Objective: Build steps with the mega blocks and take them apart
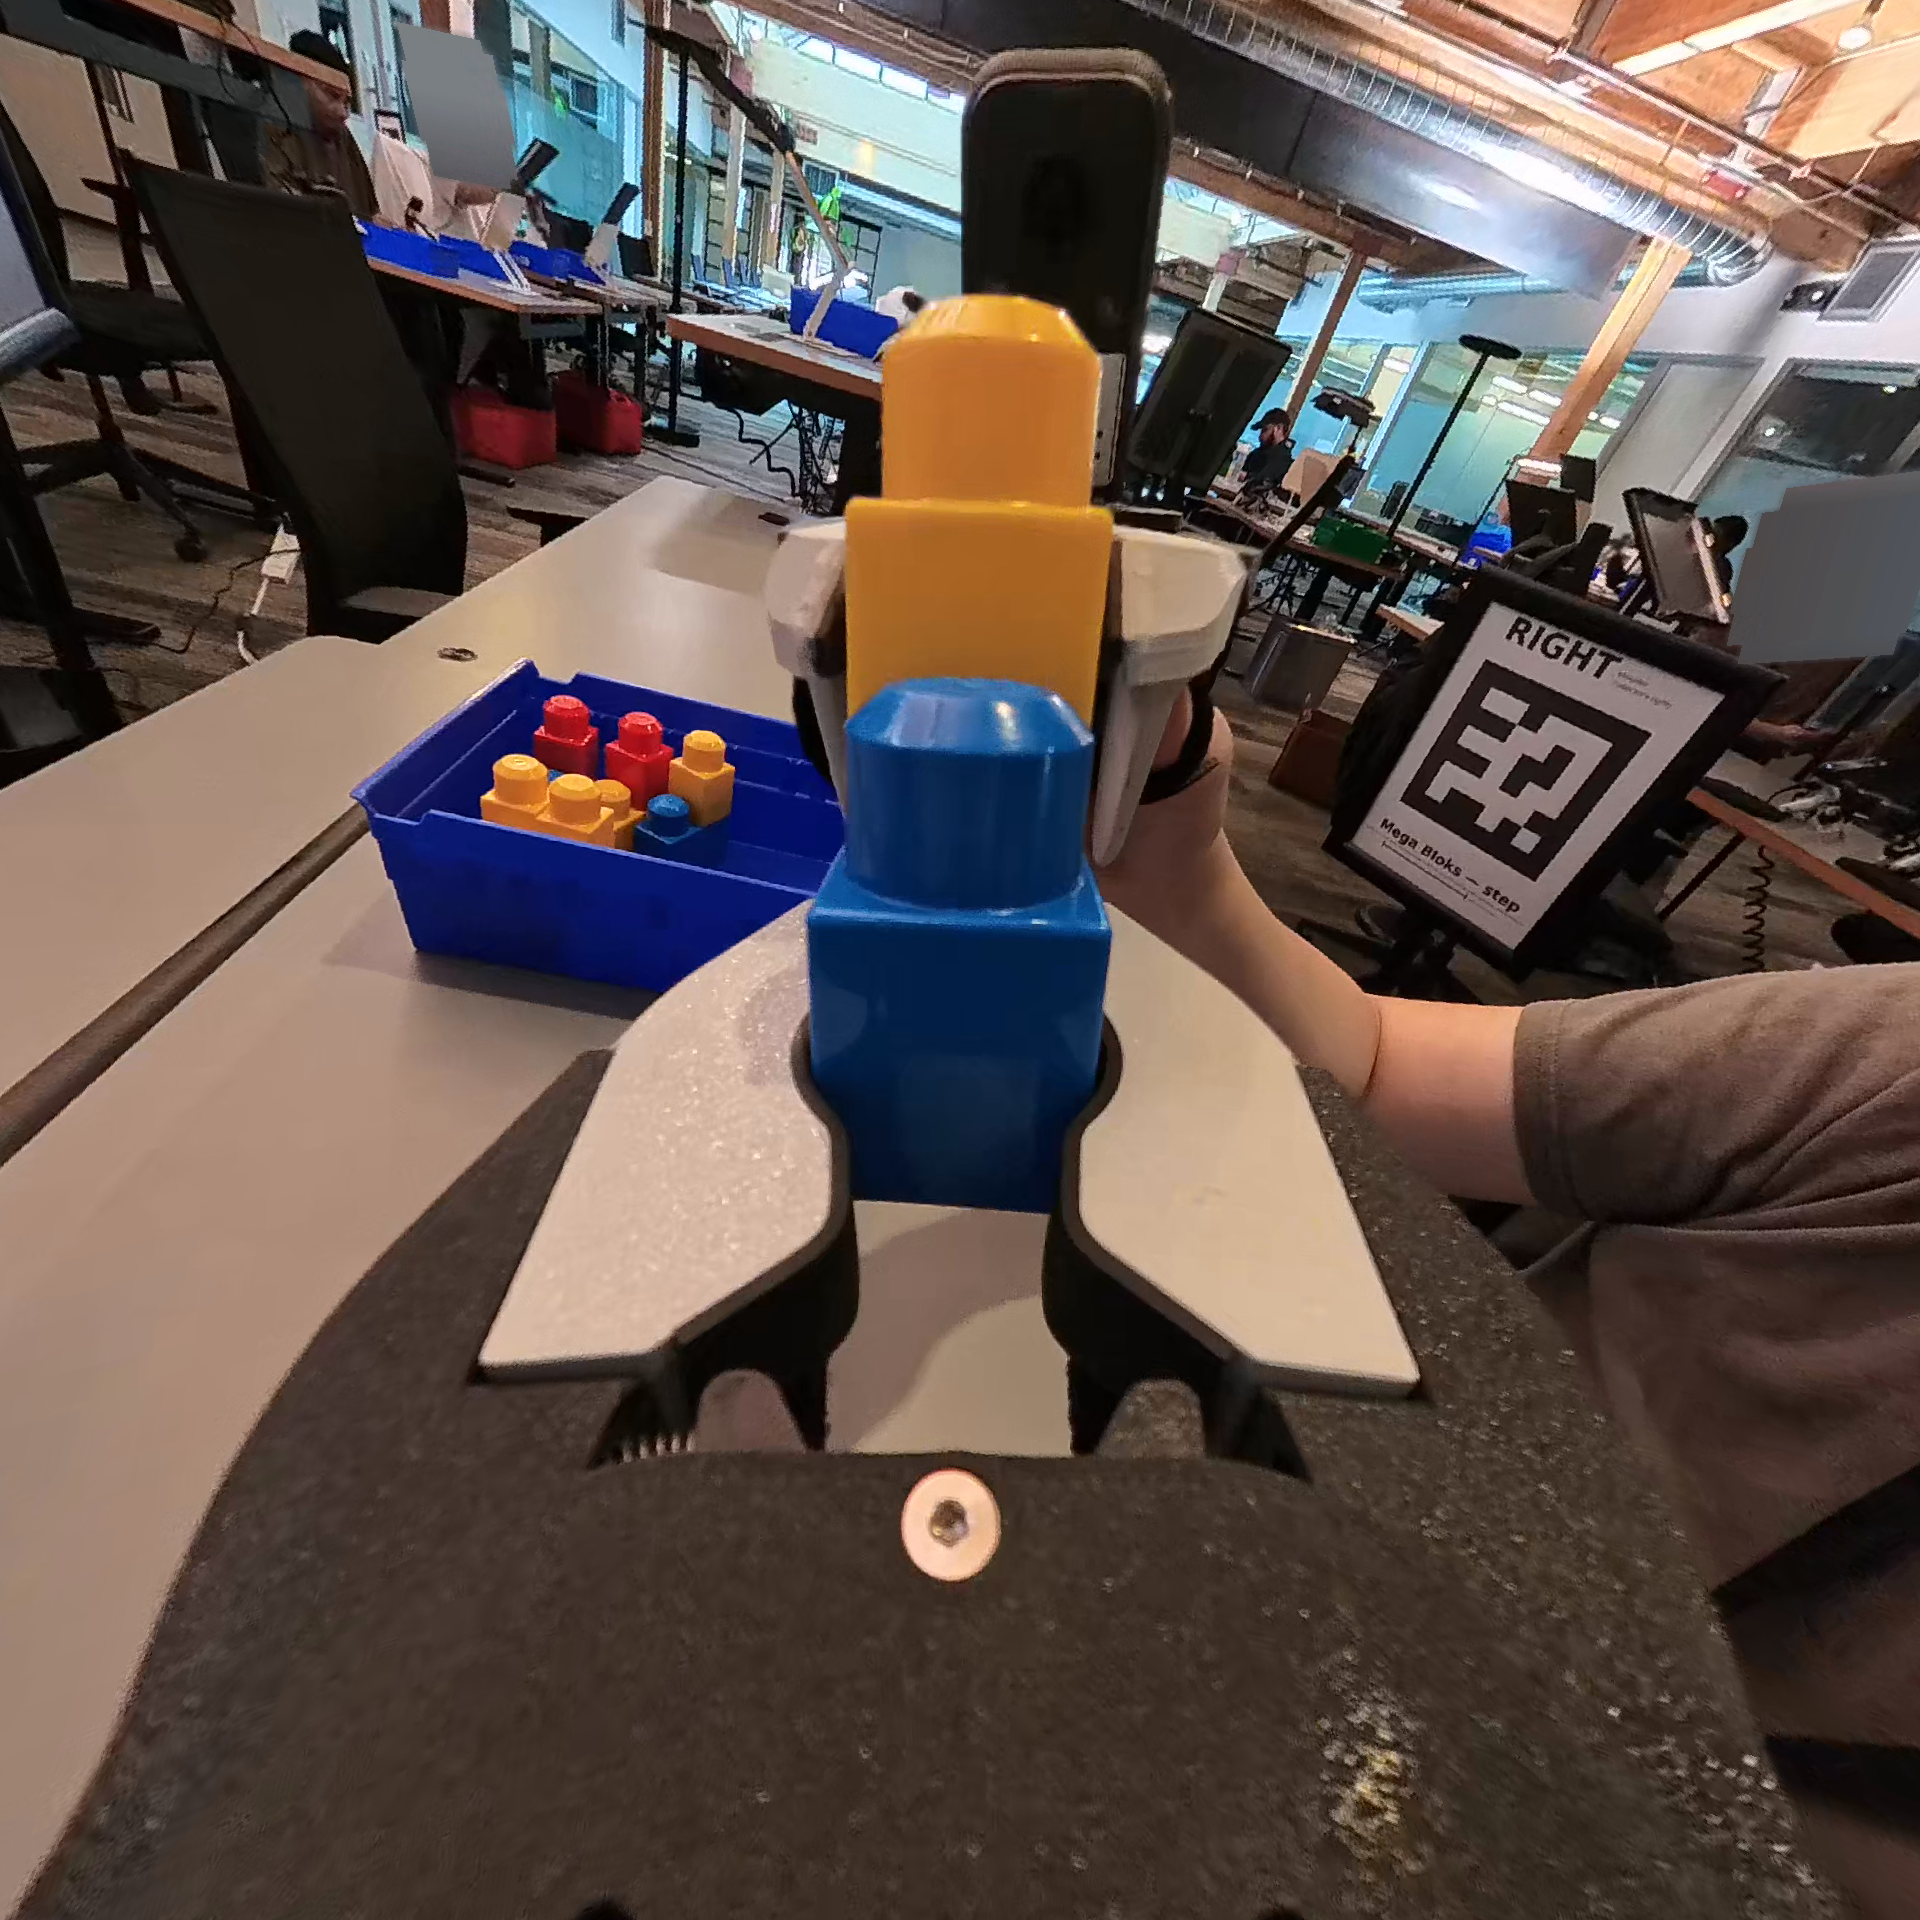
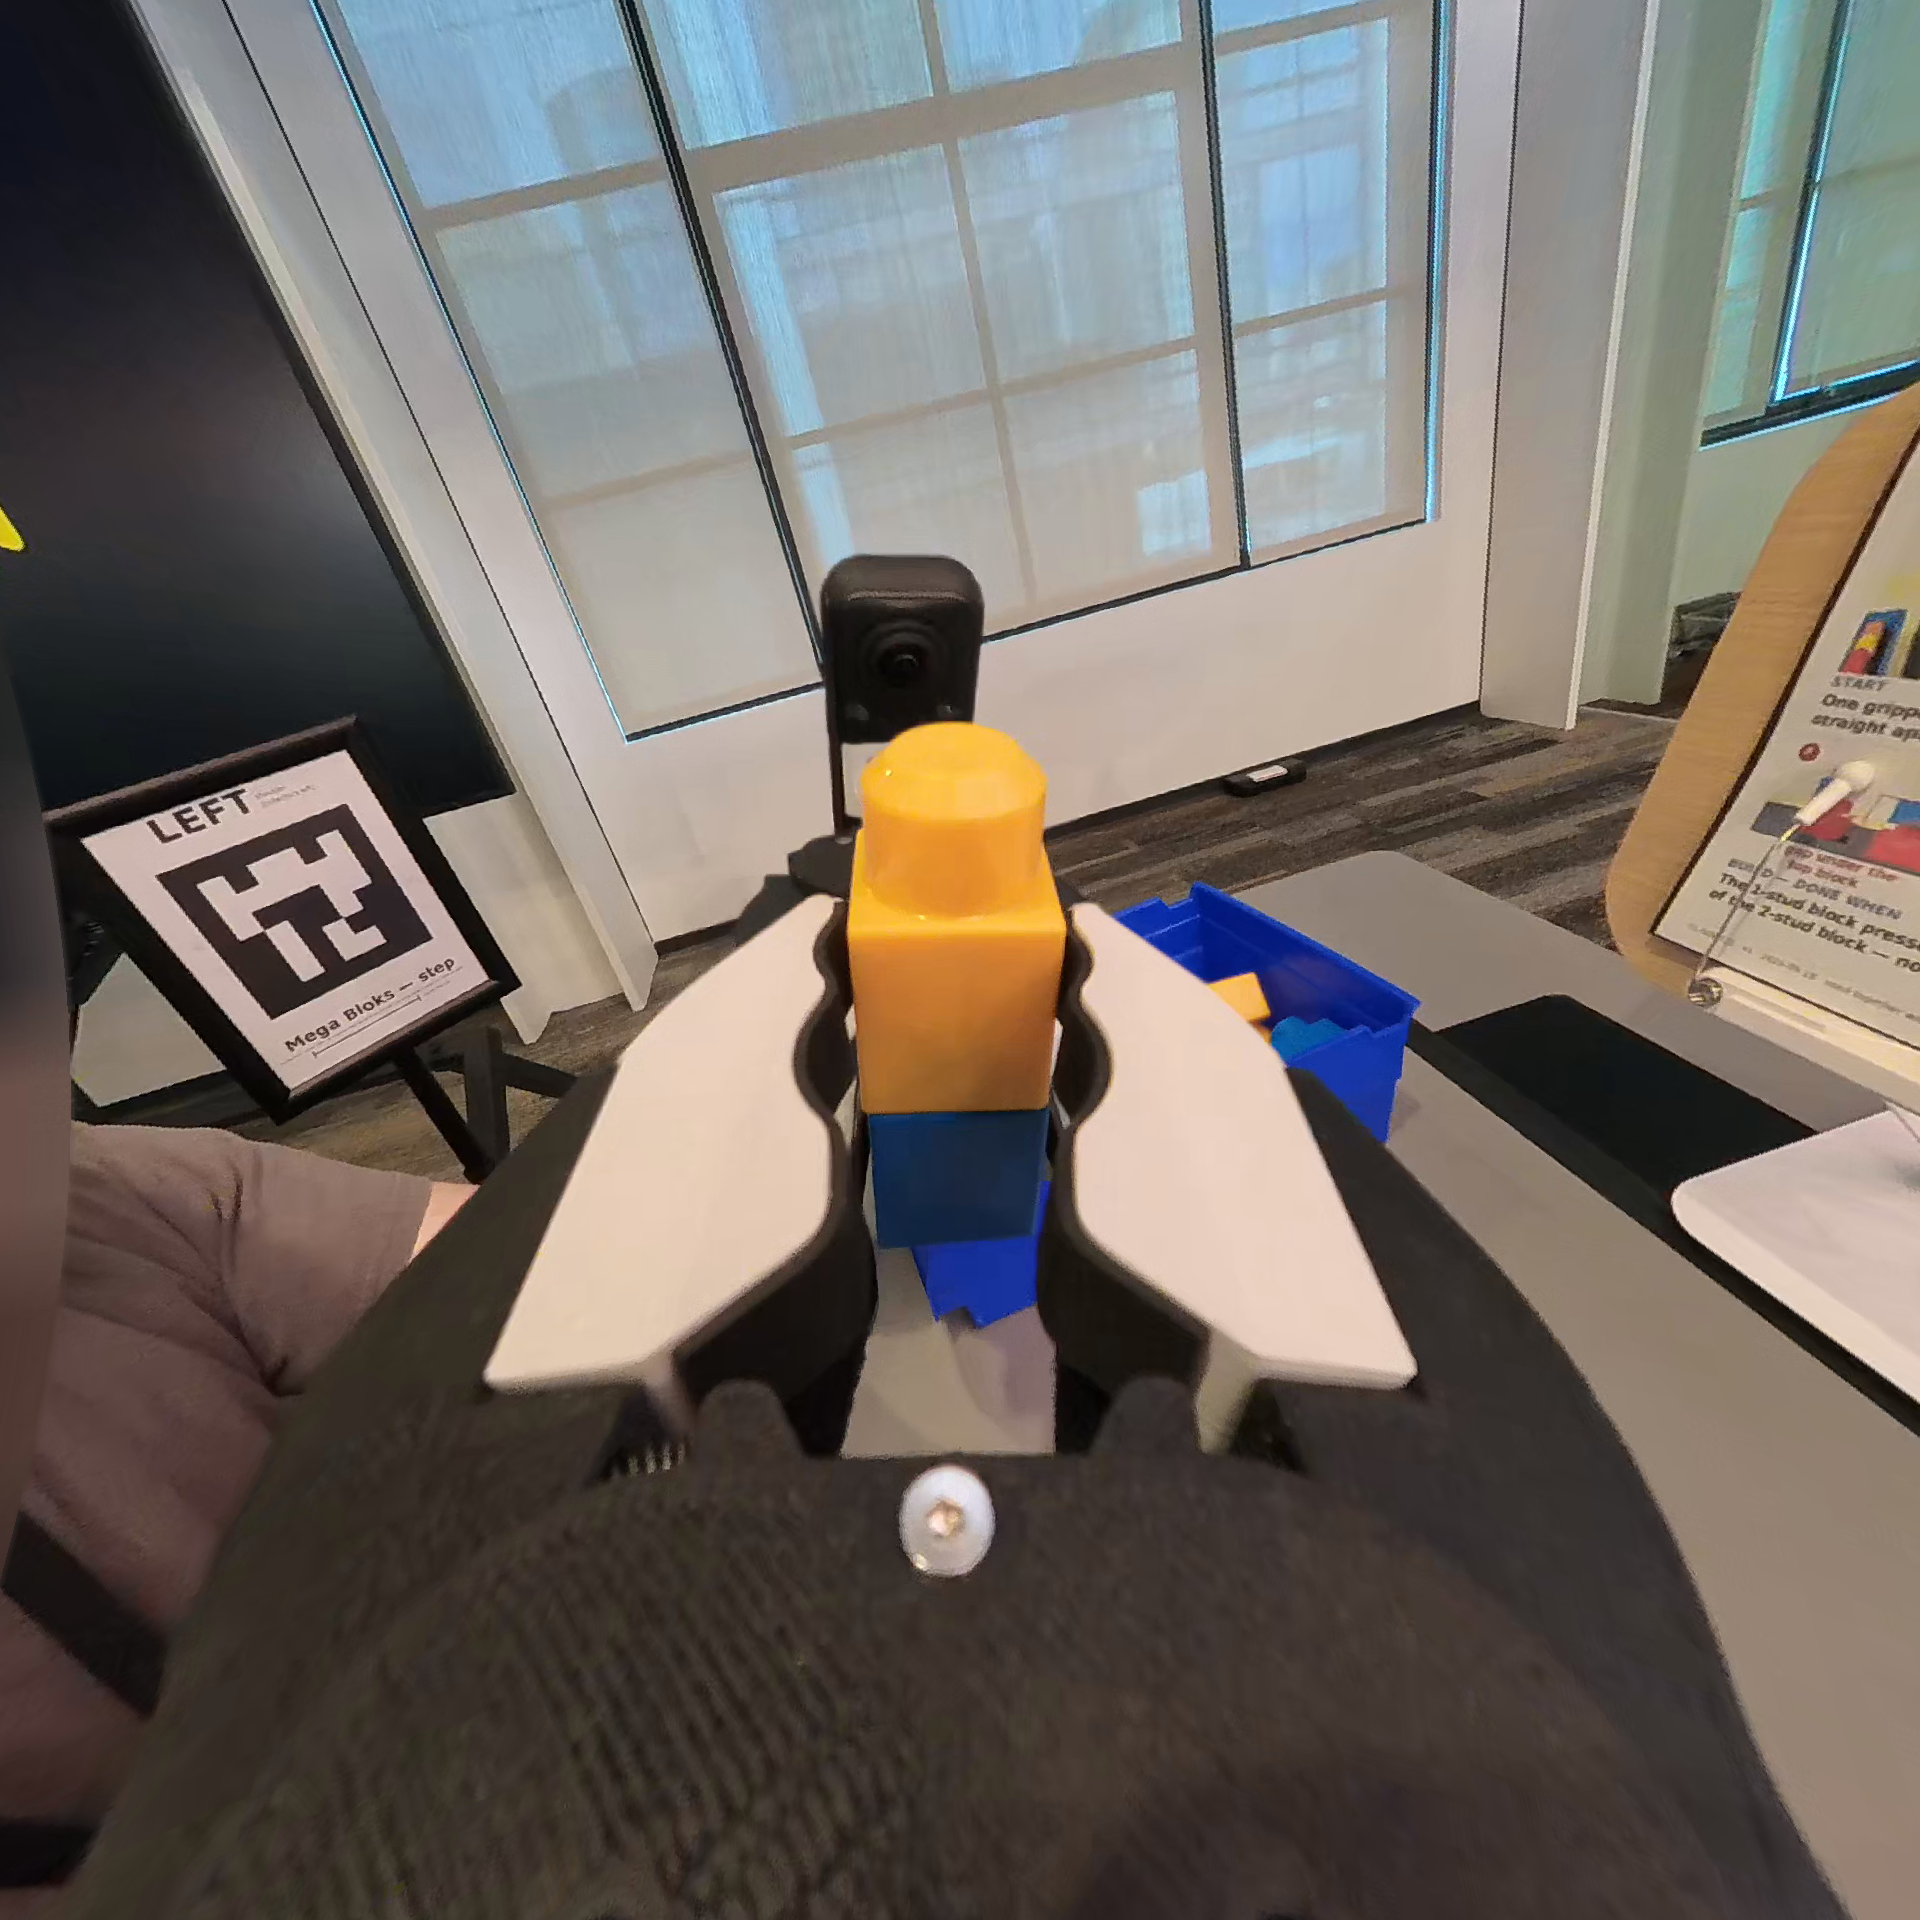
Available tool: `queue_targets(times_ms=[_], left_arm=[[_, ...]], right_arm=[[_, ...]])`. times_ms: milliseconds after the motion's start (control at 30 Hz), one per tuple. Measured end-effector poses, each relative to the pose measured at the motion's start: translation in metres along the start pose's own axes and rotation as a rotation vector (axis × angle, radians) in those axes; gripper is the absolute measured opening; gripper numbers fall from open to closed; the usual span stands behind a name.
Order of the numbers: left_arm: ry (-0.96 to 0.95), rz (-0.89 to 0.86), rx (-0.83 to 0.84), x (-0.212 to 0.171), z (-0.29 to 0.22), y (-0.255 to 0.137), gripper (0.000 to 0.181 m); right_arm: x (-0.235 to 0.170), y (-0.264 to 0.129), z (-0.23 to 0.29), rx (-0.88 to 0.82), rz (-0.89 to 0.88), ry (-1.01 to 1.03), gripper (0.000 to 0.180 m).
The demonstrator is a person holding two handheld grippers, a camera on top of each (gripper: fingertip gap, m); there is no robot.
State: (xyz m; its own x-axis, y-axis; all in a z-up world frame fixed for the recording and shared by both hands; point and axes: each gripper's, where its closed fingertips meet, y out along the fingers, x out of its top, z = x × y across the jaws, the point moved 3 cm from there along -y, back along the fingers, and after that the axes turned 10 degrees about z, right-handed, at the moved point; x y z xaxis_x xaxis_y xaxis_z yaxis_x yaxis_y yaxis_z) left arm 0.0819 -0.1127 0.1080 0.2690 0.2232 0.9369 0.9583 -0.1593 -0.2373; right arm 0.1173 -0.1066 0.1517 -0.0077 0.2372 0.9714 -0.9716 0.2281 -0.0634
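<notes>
Grey table (image 1: pixel 260 1039): one bin (image 1: pixel 582 904), seven blocks (image 1: pixel 613 779).

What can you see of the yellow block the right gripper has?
The yellow block is a glossy plastic piece with a square body and one round stud on top, upright. The right gripper is shut on its body, a wavy black pad on either side. Its underside meets the blue block, which the left gripper is shut on. In the left wrist view the yellow sits farther from the camera and higher, so the blue stud stays exposed. Both are held above the grey table.
</notes>
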Motion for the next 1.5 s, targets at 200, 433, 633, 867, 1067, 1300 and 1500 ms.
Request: queue_targets(times_ms=[200, 433, 633, 867, 1067, 1300, 1500], left_arm=[[0.007, 0.011, -0.019, -0.001, -0.002, -0.003, 0.041], [-0.007, 0.011, -0.046, -0.003, -0.002, 0.000, 0.041], [0.037, 0.048, -0.003, -0.005, -0.001, 0.005, 0.041], [0.058, 0.120, 0.013, -0.017, 0.004, 0.016, 0.041], [0.049, 0.160, -0.015, -0.027, 0.008, 0.030, 0.041], [-0.003, 0.134, -0.044, -0.028, 0.009, 0.041, 0.041], [-0.050, 0.107, -0.028, -0.026, 0.012, 0.044, 0.041]], right_arm=[[-0.001, 0.002, 0.003, -0.018, 0.024, -0.027, 0.038], [-0.003, 0.001, 0.004, -0.036, 0.031, -0.038, 0.038], [-0.007, -0.005, 0.002, -0.042, 0.076, -0.048, 0.037], [-0.022, -0.020, 0.002, -0.106, 0.300, -0.181, 0.054], [-0.030, -0.030, -0.002, -0.077, 0.462, -0.220, 0.057], [-0.039, -0.034, -0.009, 0.014, 0.431, -0.135, 0.050], [-0.035, -0.042, -0.020, 0.084, 0.298, -0.043, 0.038]])
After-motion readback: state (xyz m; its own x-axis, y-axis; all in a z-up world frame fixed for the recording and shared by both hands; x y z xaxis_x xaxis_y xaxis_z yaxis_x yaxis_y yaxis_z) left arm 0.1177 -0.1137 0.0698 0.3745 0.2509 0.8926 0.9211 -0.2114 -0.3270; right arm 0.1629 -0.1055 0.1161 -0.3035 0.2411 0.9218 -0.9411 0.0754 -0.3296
